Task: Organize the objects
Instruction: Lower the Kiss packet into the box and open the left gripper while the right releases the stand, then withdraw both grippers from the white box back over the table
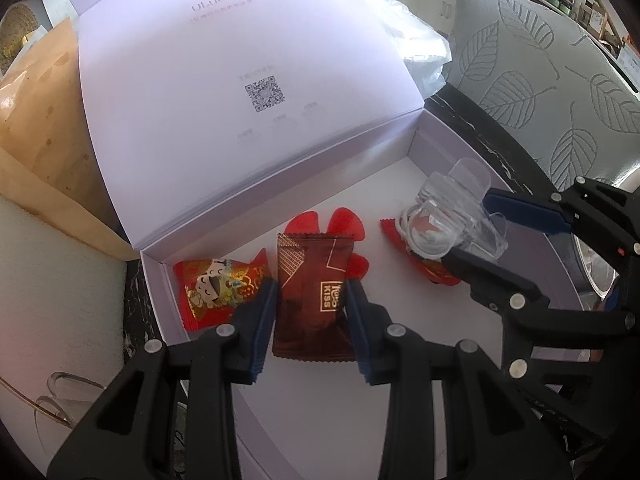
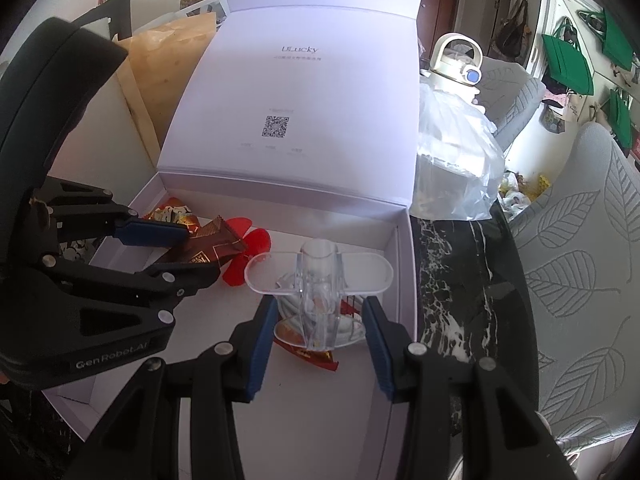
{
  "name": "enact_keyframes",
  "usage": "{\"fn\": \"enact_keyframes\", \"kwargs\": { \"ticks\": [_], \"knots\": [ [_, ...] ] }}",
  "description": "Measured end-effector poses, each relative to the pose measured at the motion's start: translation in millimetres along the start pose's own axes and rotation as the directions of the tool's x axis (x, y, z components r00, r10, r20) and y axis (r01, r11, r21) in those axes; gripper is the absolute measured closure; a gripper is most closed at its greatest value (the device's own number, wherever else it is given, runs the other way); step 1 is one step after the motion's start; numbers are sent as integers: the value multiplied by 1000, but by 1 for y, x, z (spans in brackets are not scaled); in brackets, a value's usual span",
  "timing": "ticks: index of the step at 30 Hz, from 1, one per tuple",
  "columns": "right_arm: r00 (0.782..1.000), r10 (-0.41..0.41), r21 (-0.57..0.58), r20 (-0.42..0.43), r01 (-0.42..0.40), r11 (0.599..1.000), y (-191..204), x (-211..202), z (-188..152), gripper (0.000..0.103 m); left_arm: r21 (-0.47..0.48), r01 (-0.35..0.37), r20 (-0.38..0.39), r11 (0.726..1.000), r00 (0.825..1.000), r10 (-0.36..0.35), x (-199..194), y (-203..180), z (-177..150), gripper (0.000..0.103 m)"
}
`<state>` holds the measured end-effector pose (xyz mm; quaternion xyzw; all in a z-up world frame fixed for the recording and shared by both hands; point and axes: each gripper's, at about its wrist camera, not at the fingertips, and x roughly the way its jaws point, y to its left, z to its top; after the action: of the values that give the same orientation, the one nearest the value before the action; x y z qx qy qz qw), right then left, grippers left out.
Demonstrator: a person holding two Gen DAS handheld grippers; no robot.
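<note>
With left tongs [image 1: 312, 308] clamping the brown packet [image 1: 312, 300] and right tongs [image 2: 320, 332] gripping the clear holder [image 2: 318, 280], both hang low inside the white box [image 2: 404, 280], unreleased, beside the red candy [image 1: 216, 288].

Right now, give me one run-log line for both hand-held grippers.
left hand-held gripper: shut on brown candy packet | right hand-held gripper: shut on clear plastic holder | both over white box
</note>
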<state>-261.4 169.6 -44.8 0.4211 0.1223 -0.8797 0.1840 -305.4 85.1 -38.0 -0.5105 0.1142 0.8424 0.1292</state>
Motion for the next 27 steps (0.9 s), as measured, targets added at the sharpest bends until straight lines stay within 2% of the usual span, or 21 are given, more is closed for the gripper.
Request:
{"fn": "enact_keyframes", "kwargs": {
  "ticks": [10,19,27],
  "knots": [
    [999,-26,2,32,26,1000,-1,-25,-1,59,-5,-29,22,1000,999,29,-20,-8,1,69],
    [997,-53,-4,61,53,999,6,-57,-6,58,-31,-12,45,999,999,13,-45,-9,-6,69],
    [992,-69,-8,102,70,997,14,-91,-9,58,-36,1,94,999,996,3,-94,4,-29,69]
  ]
}}
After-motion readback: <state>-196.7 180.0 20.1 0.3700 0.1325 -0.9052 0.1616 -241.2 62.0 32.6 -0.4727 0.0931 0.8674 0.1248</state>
